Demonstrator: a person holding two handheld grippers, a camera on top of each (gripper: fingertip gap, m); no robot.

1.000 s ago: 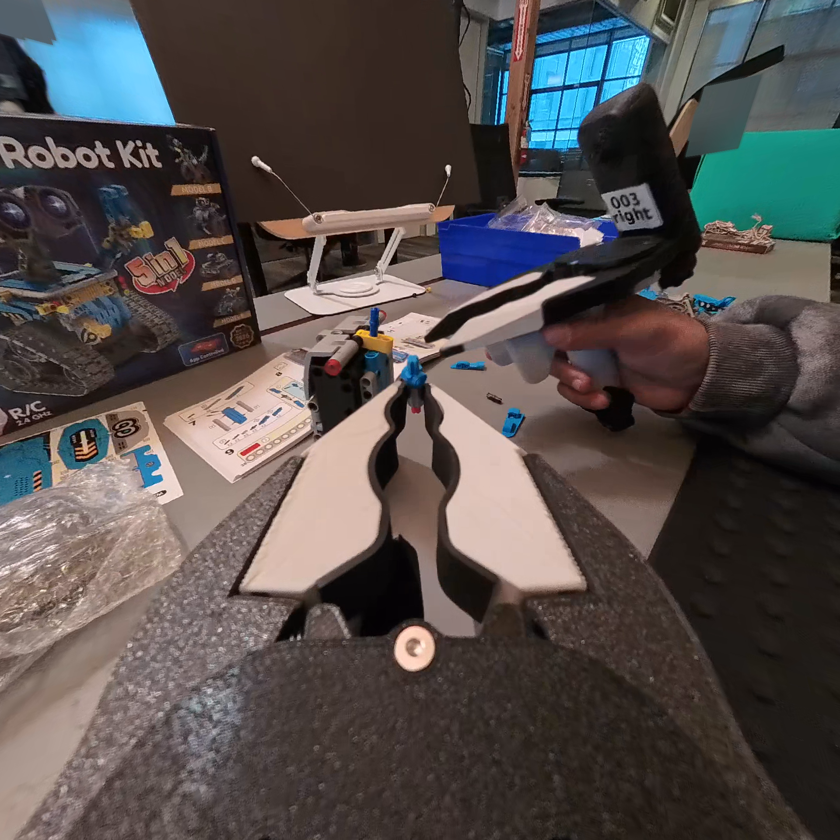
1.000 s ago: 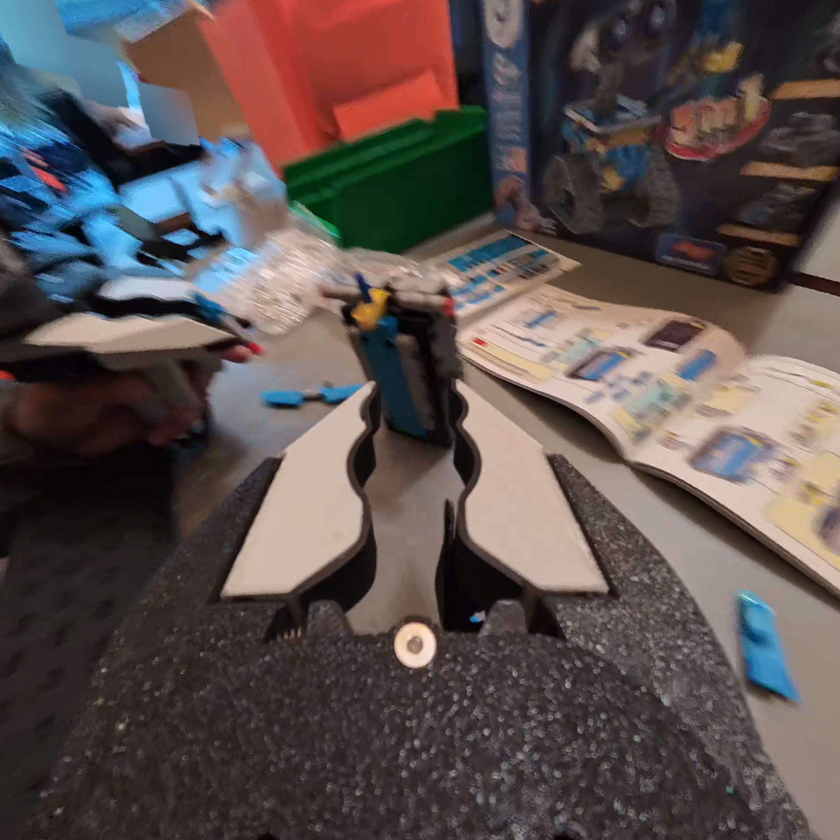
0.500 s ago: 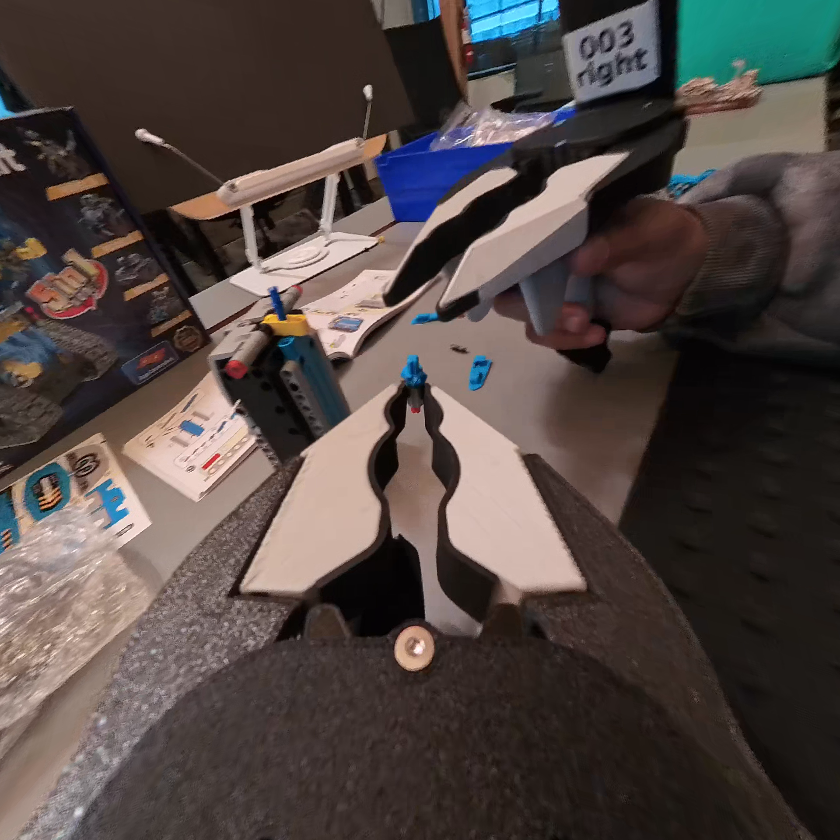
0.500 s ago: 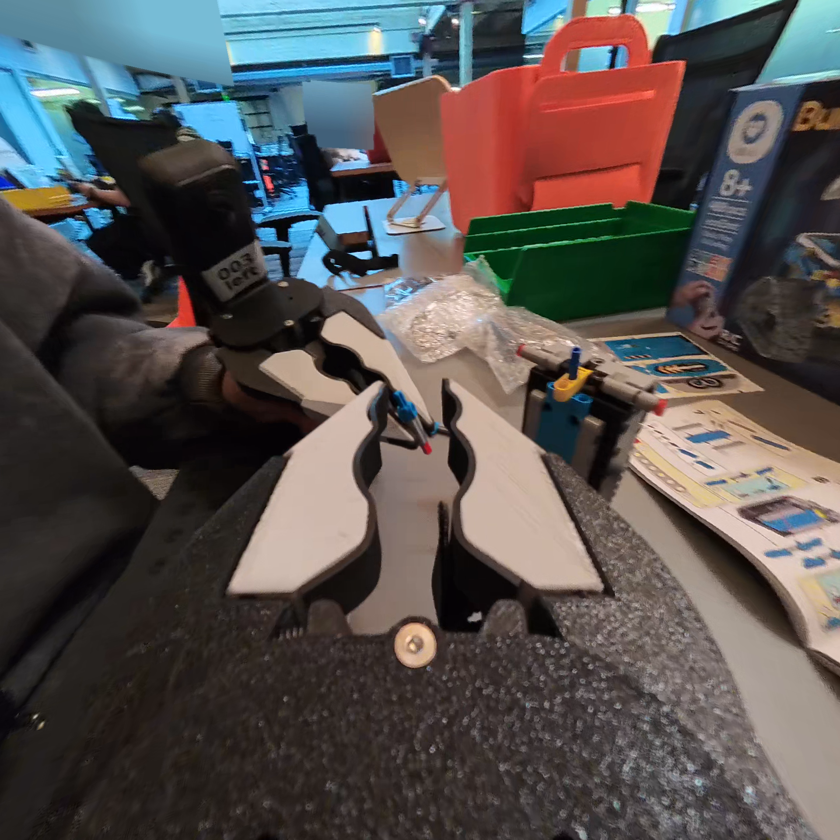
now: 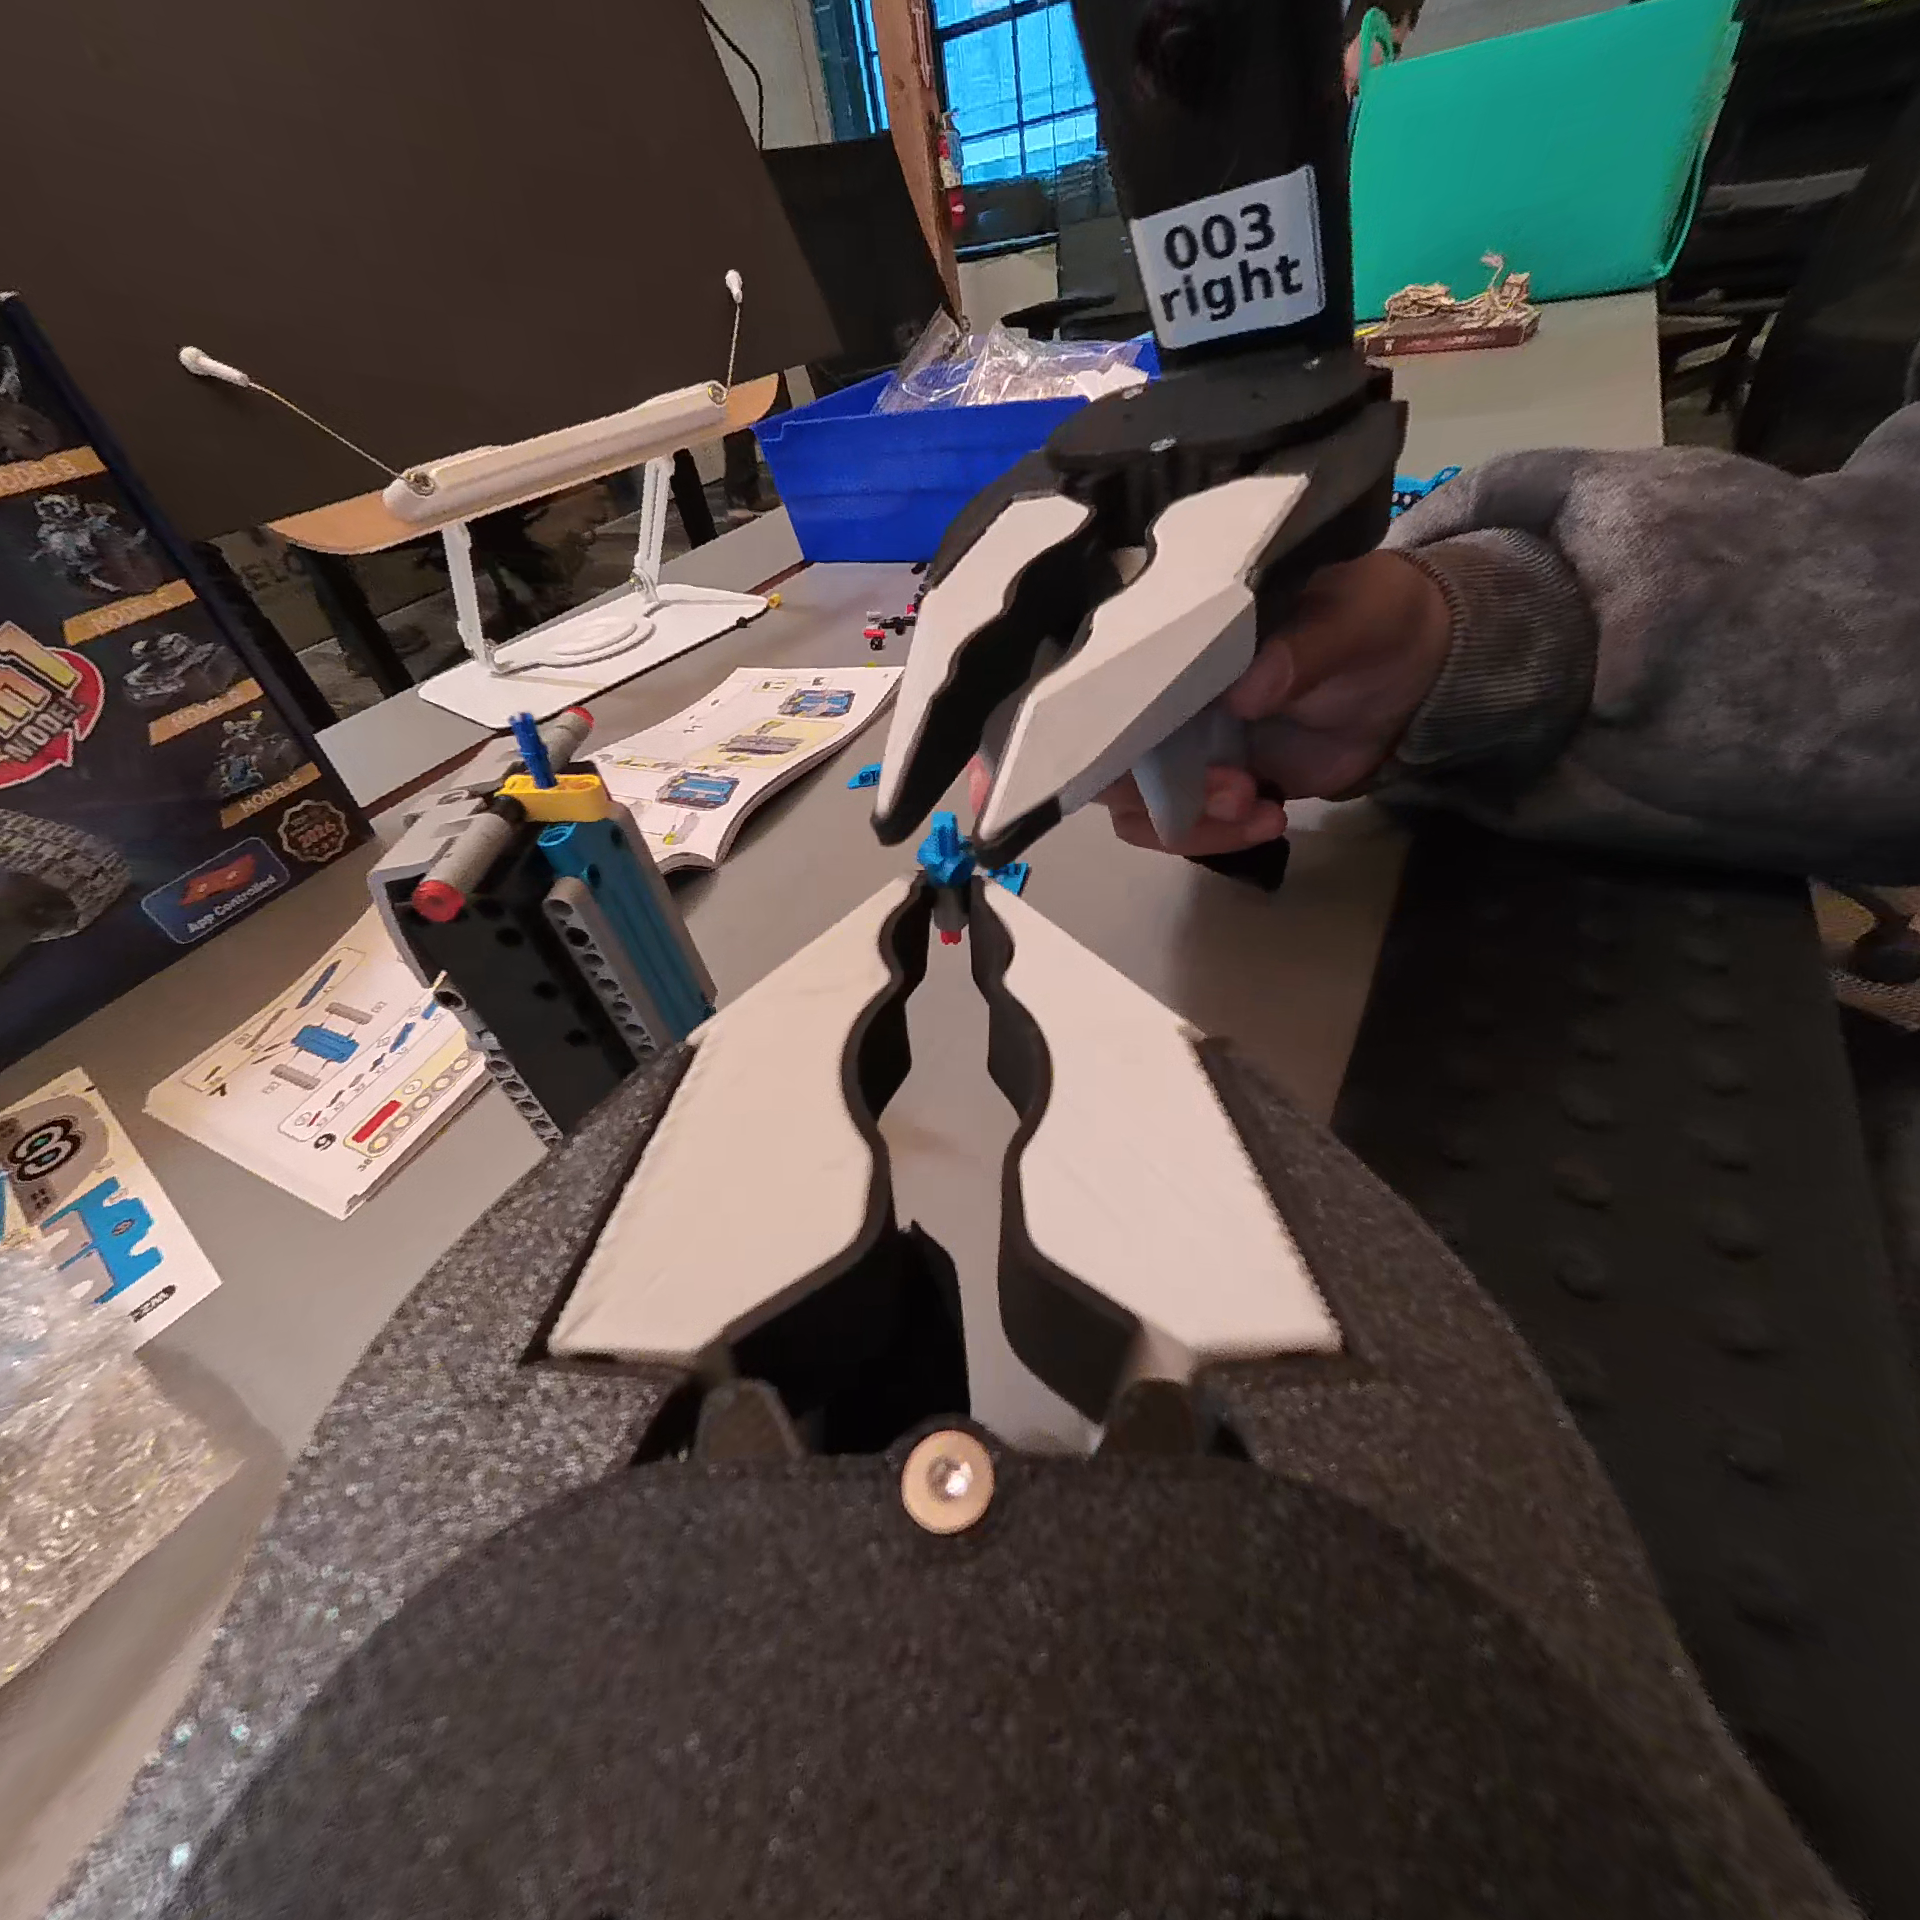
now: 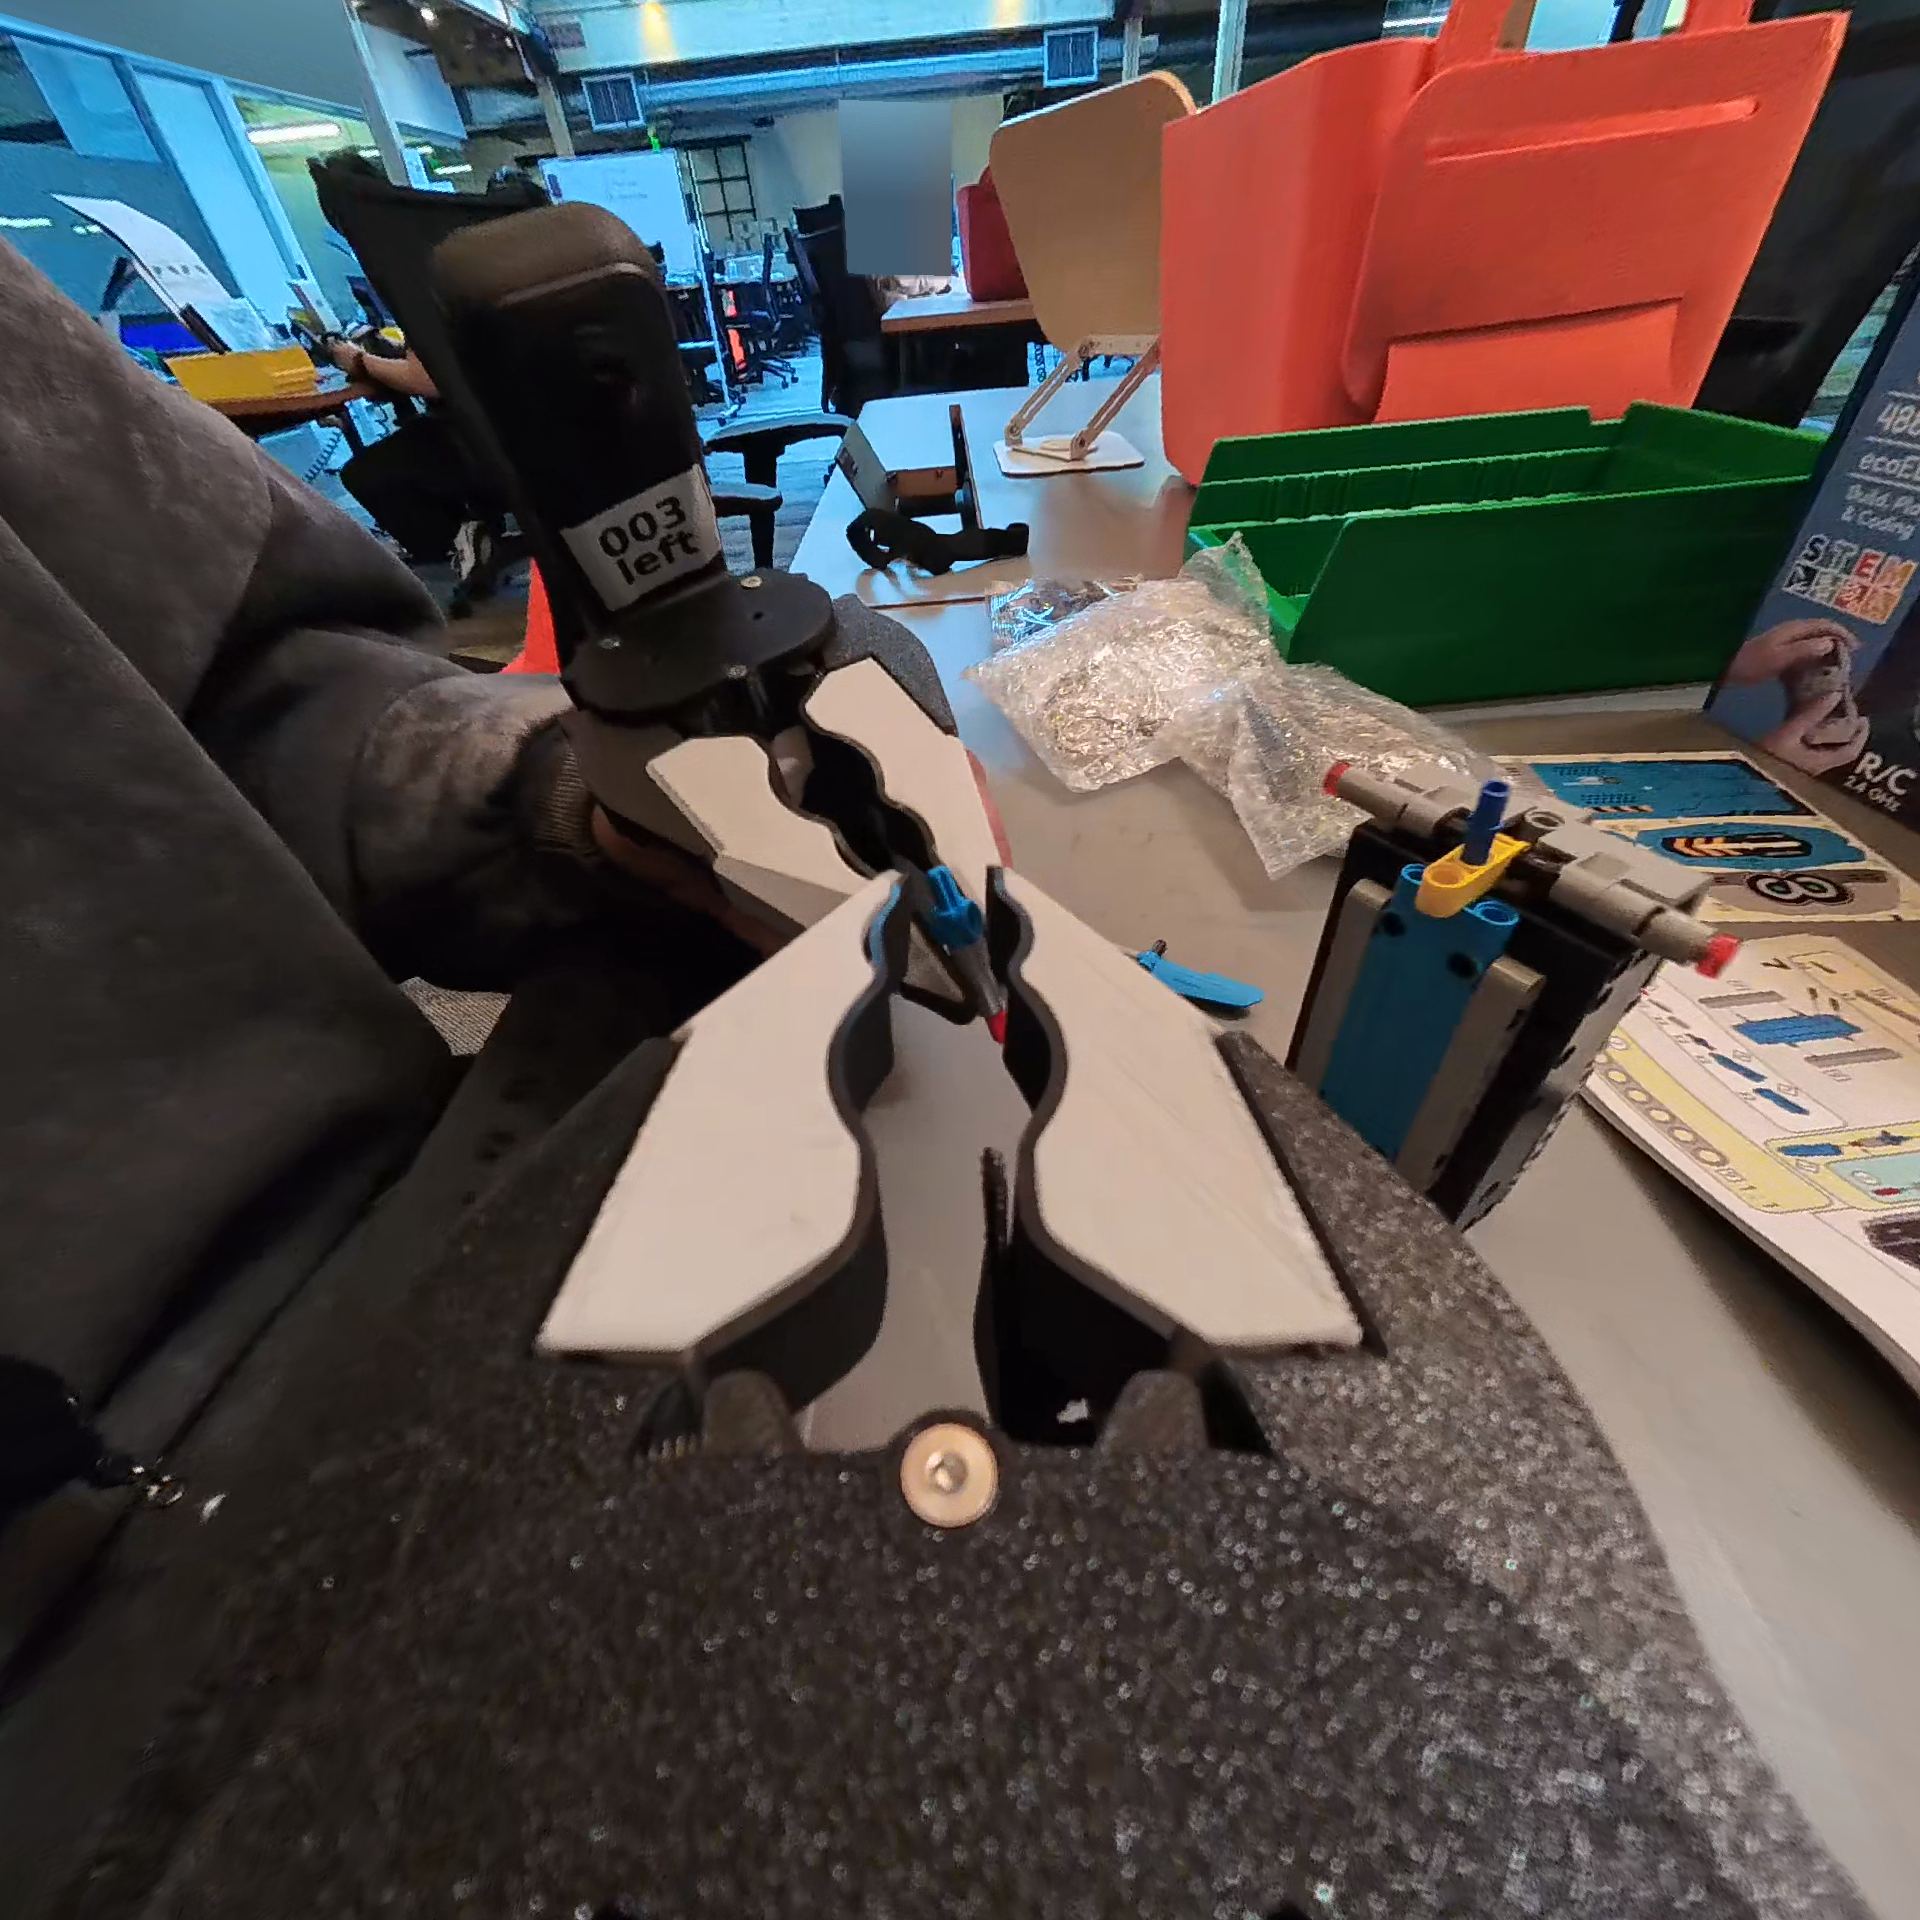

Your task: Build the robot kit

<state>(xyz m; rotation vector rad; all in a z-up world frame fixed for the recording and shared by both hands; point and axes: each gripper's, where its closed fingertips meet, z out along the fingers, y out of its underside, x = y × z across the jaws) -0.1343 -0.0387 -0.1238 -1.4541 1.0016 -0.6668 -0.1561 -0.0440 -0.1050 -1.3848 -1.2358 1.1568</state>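
My left gripper (image 5: 948, 902) is shut on a small blue and grey pin with a red tip (image 5: 943, 864) and holds it above the table. My right gripper (image 6: 943, 891) is open, and its jaws stand on either side of the pin's blue end (image 6: 951, 916). I cannot tell whether they touch it. In the left wrist view the right gripper (image 5: 940, 831) comes down from the upper right onto the pin. In the right wrist view the left gripper (image 6: 920, 883) reaches in from the left. A black, blue and grey block build (image 5: 551, 935) with a yellow piece on top stands beside them (image 6: 1455, 997).
Around the build lie an open instruction booklet (image 6: 1766, 1122), a leaflet (image 5: 322, 1070), a sticker sheet (image 5: 83, 1195) and bubble-wrap bags (image 6: 1143, 675). A kit box (image 5: 104, 727), a white stand (image 5: 582, 644), a blue bin (image 5: 894, 457) and a green bin (image 6: 1507, 561) stand behind. A loose blue piece (image 6: 1195, 982) lies nearby. The tips of both grippers are at nearly the same place.
My right gripper has swung away from the block build to the left gripper, and its jaws now straddle the pin and stand closer together. My left gripper has kept hold of the pin.
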